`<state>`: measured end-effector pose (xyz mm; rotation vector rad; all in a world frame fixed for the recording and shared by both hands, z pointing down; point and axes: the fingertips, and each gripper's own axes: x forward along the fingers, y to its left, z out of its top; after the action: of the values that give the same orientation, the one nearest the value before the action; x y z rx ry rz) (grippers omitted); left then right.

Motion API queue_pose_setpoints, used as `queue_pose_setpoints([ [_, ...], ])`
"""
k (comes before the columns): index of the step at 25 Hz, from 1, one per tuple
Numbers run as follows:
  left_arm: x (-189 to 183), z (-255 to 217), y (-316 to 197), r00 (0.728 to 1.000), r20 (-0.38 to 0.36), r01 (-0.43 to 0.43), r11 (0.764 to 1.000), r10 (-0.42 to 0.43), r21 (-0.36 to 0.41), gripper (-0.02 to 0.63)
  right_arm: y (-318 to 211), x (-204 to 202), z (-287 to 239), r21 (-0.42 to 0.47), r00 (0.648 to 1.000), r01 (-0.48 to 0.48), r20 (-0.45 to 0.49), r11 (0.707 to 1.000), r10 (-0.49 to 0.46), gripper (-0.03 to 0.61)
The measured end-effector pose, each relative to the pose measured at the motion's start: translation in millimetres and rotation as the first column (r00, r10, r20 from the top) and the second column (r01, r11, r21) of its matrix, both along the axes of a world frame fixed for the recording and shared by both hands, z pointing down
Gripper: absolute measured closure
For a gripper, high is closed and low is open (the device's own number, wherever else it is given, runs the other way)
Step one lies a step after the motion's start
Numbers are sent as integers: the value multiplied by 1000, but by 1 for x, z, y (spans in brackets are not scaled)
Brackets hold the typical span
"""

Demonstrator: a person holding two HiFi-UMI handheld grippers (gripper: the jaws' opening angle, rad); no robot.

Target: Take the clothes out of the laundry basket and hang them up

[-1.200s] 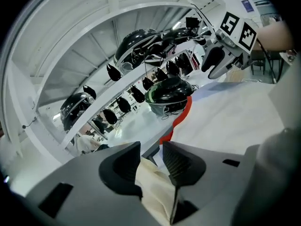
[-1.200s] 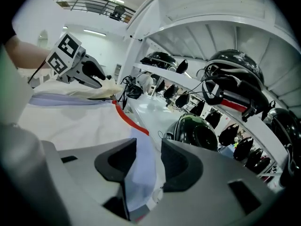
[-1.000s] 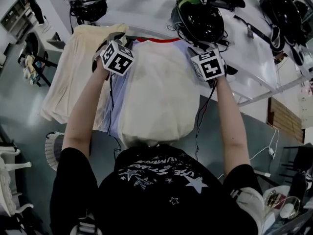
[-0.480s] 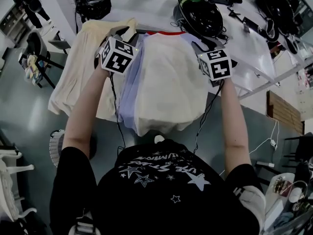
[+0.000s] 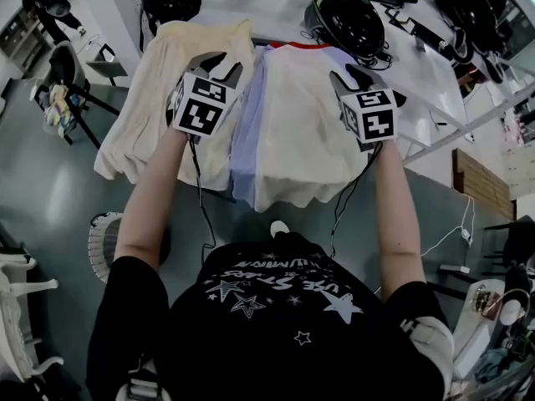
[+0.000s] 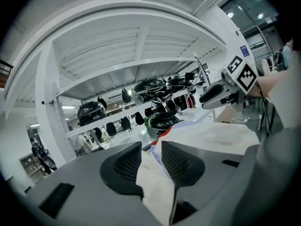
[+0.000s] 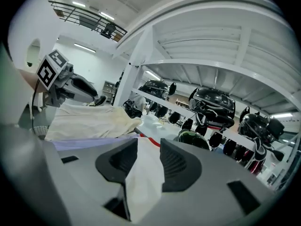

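Left hand-held gripper: is pinching the edge of the white shirt.
Right hand-held gripper: is pinching it too.
White shirt: is hanging spread between them, near the desk.

Floor: smooth grey-green floor, near and left.
Table: long white table, far, bearing glossy black helmets.
Right: brown wooden panel.
Light: white ceiling strip lights, far left.

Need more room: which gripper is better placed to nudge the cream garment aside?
Probably left: the left gripper, holding the white shirt, sits beside the cream garment; the right gripper is farther.
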<state>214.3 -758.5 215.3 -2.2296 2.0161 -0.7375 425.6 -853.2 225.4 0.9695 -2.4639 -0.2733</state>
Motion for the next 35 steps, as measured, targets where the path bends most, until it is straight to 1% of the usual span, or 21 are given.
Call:
queue_pose_setpoints([
  [2, -7, 12, 18, 1000, -26, -2, 1000, 2, -13, 471, 18, -1, 1, 2, 1000, -13, 8, 1000, 13, 423],
  [5, -13, 27, 46, 999, -45, -14, 999, 12, -29, 482, 45, -3, 0, 6, 999, -36, 39, 999, 36, 438],
  [11, -14, 41, 95, 993, -101, -61, 998, 59, -24, 503, 99, 3, 6, 17, 987, -129, 97, 991, 127, 490],
  [13, -13, 44, 107, 990, -116, -81, 996, 78, -22, 512, 116, 8, 8, 24, 978, -173, 123, 985, 169, 536],
  [15, -11, 48, 117, 986, -133, -101, 995, 97, -21, 523, 132, 15, 11, 16, 965, -213, 159, 977, 208, 561],
  [18, -7, 54, 130, 978, -170, -121, 992, 116, -18, 545, 157, 25, 16, -17, 934, -267, 242, 964, 263, 569],
  [20, 0, 61, 139, 969, -211, -136, 991, 128, -20, 551, 173, 29, 23, -27, 918, -299, 265, 954, 295, 569],
  [22, 8, 72, 147, 963, -230, -150, 988, 139, -31, 558, 185, 33, 31, -25, 911, -323, 263, 946, 318, 569],
  [24, 16, 85, 152, 961, -233, -165, 985, 149, -50, 560, 191, 34, 38, -29, 911, -326, 259, 945, 322, 569],
  [28, 32, 103, 161, 948, -274, -193, 977, 162, -91, 561, 197, 44, 56, -64, 905, -336, 256, 940, 341, 571],
  [35, 64, 119, 181, 937, -309, -214, 967, 163, -138, 581, 218, 88, 89, -134, 896, -368, 216, 920, 389, 571],
])
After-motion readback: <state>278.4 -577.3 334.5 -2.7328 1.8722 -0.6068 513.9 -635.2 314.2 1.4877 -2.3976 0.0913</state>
